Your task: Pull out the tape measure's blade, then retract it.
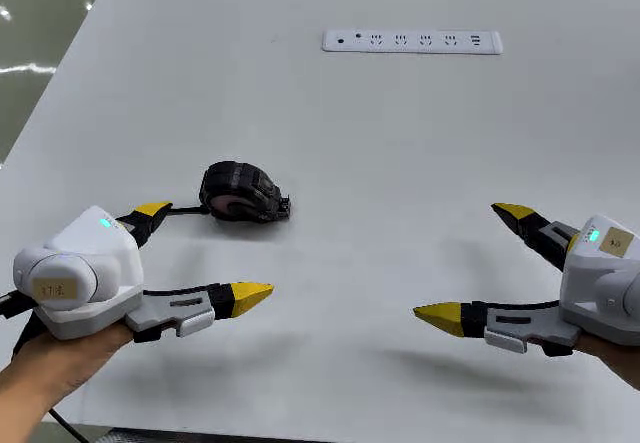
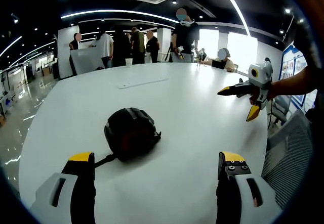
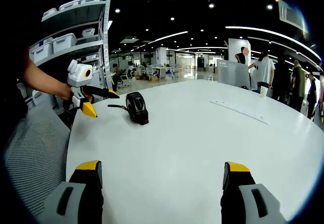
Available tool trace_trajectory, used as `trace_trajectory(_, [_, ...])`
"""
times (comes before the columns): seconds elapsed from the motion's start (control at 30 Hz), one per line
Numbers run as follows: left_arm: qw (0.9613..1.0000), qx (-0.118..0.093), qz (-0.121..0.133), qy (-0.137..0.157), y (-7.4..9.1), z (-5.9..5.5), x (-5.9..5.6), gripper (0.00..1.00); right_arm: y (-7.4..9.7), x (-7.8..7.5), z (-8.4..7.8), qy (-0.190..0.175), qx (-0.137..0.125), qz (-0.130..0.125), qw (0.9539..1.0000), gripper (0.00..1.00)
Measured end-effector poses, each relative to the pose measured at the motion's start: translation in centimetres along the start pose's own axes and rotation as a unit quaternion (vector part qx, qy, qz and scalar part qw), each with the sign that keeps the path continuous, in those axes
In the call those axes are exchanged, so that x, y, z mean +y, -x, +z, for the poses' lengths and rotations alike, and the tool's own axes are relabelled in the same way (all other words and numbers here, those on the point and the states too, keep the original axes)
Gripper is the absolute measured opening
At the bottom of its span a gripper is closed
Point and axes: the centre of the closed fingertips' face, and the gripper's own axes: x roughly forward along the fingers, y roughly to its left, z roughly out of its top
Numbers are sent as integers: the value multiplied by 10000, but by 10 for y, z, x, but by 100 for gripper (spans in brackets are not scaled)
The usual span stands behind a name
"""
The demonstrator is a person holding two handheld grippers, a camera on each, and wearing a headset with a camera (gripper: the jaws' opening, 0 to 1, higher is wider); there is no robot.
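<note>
A black tape measure (image 1: 242, 192) lies on the white table (image 1: 380, 133), its blade drawn in and a black strap trailing to its left. My left gripper (image 1: 203, 250) hovers open just in front of and left of it, nothing between its yellow-tipped fingers. In the left gripper view the tape measure (image 2: 130, 131) sits a short way ahead between the jaws, and the right gripper (image 2: 239, 102) shows at the right. My right gripper (image 1: 480, 263) is open and apart at the table's right. Its own view has the tape measure (image 3: 137, 107) far ahead, beside the left gripper (image 3: 97, 102).
A white power strip (image 1: 411, 41) lies at the far side of the table. The table's left edge runs along a glossy floor (image 1: 40, 33). Several people (image 2: 131, 44) stand beyond the far end, and shelving with bins (image 3: 71, 37) stands off to one side.
</note>
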Motion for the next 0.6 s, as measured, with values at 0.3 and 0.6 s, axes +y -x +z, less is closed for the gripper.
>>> trace_trajectory(0.3, [10000,-45,2,-5,0,2,0,99,2,0,1,-21,-5,-43,10000,99])
trace_trajectory(0.6, [10000,-51,3,-9,-1,3,1,99,3,-2,0,-34,15,-75,10000,99])
